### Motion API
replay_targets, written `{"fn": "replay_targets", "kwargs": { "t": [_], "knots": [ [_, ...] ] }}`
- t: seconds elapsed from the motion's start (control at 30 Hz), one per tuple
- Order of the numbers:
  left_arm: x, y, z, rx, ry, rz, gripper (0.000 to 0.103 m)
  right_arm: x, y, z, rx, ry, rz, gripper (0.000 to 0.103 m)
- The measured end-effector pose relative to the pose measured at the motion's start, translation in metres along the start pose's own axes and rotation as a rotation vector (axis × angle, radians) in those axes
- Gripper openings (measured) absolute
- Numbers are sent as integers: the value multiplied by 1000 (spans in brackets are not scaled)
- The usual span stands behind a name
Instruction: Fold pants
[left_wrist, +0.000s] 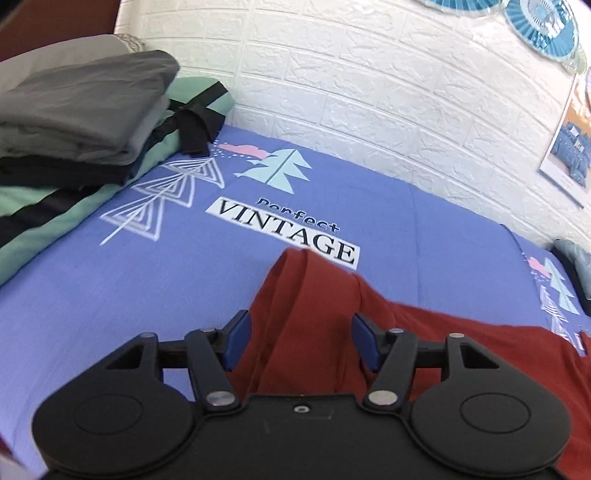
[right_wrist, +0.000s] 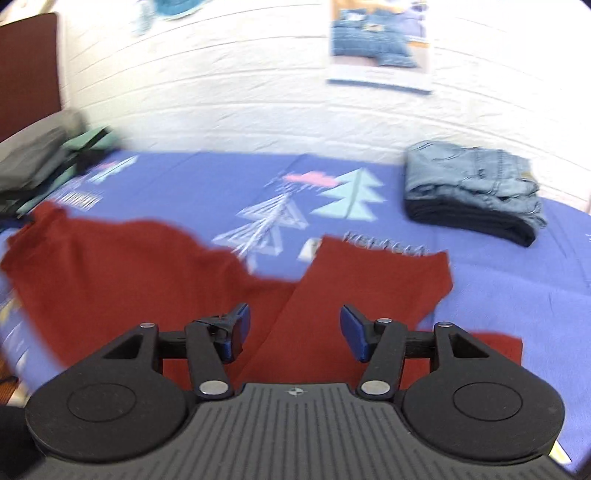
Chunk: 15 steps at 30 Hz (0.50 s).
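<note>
Item: red pants (right_wrist: 122, 266) on my blue bed (left_wrist: 110, 288); left tool (left_wrist: 301, 341) and right tool (right_wrist: 294, 332) both spread wide, gripping nothing.

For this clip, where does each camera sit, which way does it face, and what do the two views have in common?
Left wrist: rides on the left gripper, looking forward and down along its open blue fingers at the red pants on the blue bedsheet, a pile of folded clothes at far left, white brick wall behind.
Right wrist: rides on the right gripper, jaws open, looking down over the red pants toward folded jeans and the wall.
Shared: pants, bedsheet, wall, wall poster; neither shows the person's body.
</note>
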<state>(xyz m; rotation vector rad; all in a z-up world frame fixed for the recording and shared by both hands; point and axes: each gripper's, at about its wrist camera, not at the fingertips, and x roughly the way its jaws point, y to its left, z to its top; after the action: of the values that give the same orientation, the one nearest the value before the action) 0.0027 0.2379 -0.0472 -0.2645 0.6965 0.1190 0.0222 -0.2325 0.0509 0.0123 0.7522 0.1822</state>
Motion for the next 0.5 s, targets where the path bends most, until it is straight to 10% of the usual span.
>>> {"fn": "replay_targets", "kwargs": {
  "t": [0.13,0.27,0.4,0.43,0.5],
  "knots": [
    [17,-3,4,3,40,-23,101,40,6,17,39,-14,-46,91],
    [18,3,-2,-18,47,-17,43,81,15,25,25,35,-104,87],
    [7,22,-1,-68,39,24,31,111,11,23,22,91,-200,81],
    [7,27,-1,-76,45,36,31,115,6,20,41,97,-207,71],
    [11,32,-3,-100,61,43,31,113,2,18,62,72,-214,18]
  ]
}}
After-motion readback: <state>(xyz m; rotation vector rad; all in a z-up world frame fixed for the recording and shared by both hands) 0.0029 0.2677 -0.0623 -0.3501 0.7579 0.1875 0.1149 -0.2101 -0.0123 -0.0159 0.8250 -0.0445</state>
